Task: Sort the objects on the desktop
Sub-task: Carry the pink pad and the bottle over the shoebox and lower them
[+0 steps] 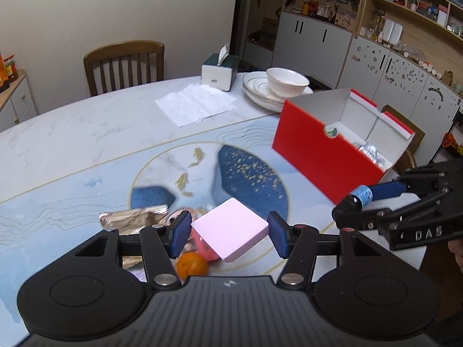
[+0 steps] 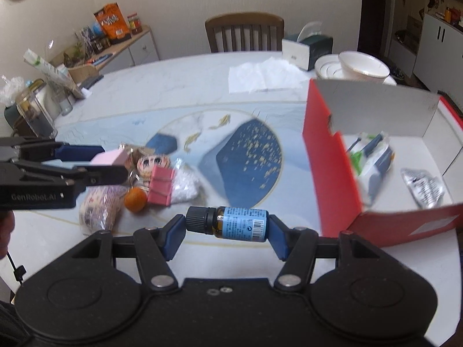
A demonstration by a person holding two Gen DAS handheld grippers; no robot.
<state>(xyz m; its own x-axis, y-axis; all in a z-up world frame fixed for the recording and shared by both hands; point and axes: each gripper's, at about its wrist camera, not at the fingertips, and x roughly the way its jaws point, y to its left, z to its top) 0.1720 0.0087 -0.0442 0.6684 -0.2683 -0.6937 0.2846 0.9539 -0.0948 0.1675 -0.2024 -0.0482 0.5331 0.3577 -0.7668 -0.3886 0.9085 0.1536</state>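
Pink block (image 1: pixel 230 228) was pinched in left gripper (image 1: pixel 230 235) fingers above table (image 1: pixel 86 144); small bottle (image 2: pixel 240 224) was clamped endwise by right gripper (image 2: pixel 227 232). Best carried level over red box (image 2: pixel 330 173) rim, lowered inside before release.
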